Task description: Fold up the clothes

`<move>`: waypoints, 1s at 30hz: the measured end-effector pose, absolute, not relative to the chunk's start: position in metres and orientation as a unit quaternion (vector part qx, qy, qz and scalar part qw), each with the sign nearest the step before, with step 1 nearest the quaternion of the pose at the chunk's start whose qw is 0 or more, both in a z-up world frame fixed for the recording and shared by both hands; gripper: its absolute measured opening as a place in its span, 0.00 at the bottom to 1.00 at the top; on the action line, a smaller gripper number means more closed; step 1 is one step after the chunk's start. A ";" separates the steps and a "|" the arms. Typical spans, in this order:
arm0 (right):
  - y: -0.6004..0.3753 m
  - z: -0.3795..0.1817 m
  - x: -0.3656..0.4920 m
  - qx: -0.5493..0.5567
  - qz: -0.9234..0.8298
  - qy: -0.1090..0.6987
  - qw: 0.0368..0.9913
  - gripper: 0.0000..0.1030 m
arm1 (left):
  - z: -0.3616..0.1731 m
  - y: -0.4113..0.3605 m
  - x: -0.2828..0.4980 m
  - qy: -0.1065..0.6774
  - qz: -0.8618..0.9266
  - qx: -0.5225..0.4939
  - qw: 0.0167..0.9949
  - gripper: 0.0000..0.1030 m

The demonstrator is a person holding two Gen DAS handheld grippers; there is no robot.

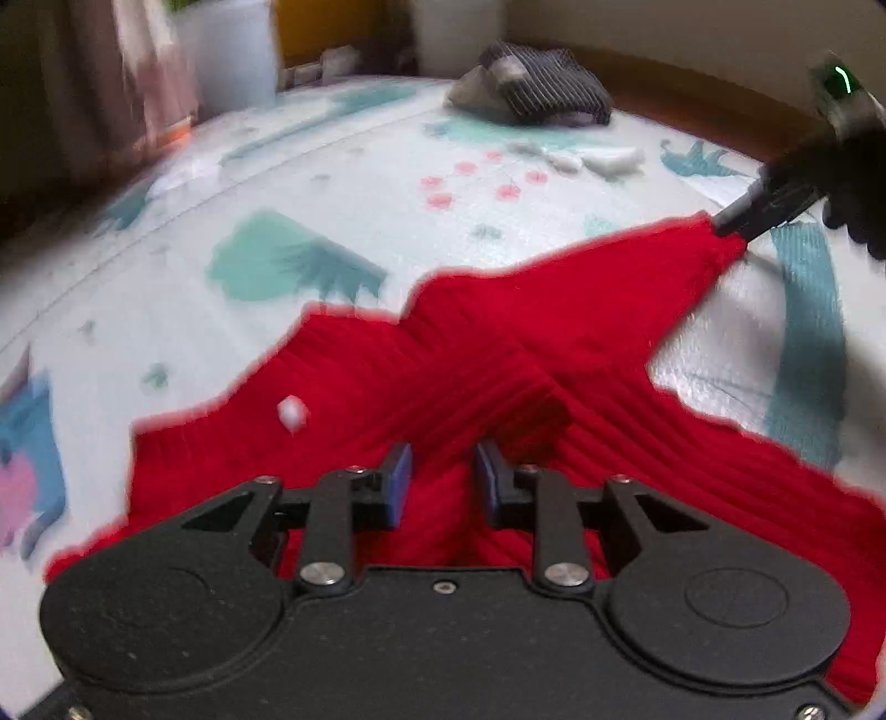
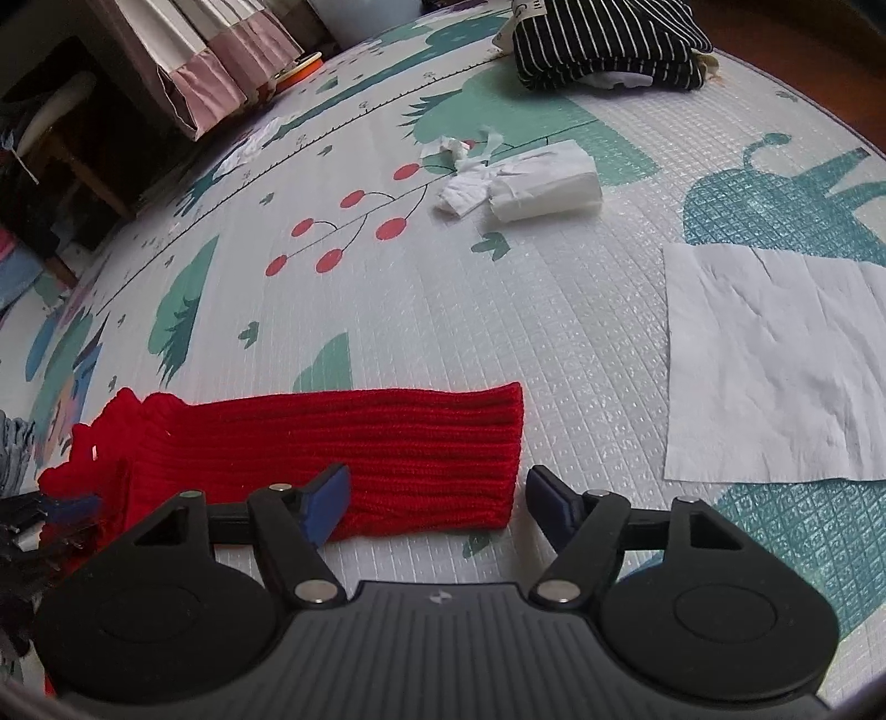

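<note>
Garment: a red rib-knit sweater [image 1: 498,354] lies spread on the pale foam play mat printed with teal trees and red cherries [image 2: 421,310].
Left gripper [image 1: 443,476]: black, blue-padded, jaws narrow with a fold of the red knit between the pads; whether they pinch it I cannot tell.
Right gripper [image 2: 437,498]: jaws wide, nothing clamped; the sleeve cuff lies flat just ahead, the left pad over its near edge.
Left wrist view only: the sweater's body, a small white fleck [image 1: 292,412] on it, and the right gripper at the sleeve's tip.
Right wrist view only: a flat white paper sheet [image 2: 769,360], a white tissue pack [image 2: 545,188], crisp detail of the folded navy white-striped garment [image 2: 603,44] at the far edge.
</note>
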State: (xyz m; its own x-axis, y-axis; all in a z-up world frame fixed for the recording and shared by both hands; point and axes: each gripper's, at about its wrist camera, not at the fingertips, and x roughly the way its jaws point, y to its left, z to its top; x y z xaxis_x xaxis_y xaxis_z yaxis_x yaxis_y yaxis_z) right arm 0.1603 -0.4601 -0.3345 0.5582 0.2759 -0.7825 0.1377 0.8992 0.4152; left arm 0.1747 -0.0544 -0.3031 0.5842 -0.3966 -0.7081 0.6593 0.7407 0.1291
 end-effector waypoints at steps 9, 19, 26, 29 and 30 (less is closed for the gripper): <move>-0.476 -0.337 0.157 0.280 0.034 0.450 0.848 0.59 | -0.301 -0.080 0.192 0.360 -0.318 0.196 0.855 0.23; -0.483 -0.338 0.146 0.249 0.021 0.431 0.867 0.44 | -0.211 -0.134 0.229 0.420 -0.422 0.207 0.776 0.43; -0.464 -0.338 0.145 0.214 0.017 0.433 0.876 0.09 | -0.217 -0.164 0.254 0.442 -0.445 0.155 0.763 0.45; -0.469 -0.324 0.143 0.234 0.028 0.405 0.883 0.05 | -0.227 -0.160 0.261 0.452 -0.443 0.048 0.773 0.45; -0.469 -0.318 0.145 0.241 0.039 0.402 0.883 0.05 | -0.229 -0.162 0.256 0.447 -0.446 0.040 0.775 0.45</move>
State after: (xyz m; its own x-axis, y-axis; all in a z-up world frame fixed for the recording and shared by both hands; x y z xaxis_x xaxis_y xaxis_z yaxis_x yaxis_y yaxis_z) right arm 0.1446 -0.4689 -0.3180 0.6741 0.2624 -0.6905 0.1250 0.8808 0.4568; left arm 0.2561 -0.1618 -0.2294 0.2031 -0.6553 -0.7275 0.7264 0.5991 -0.3368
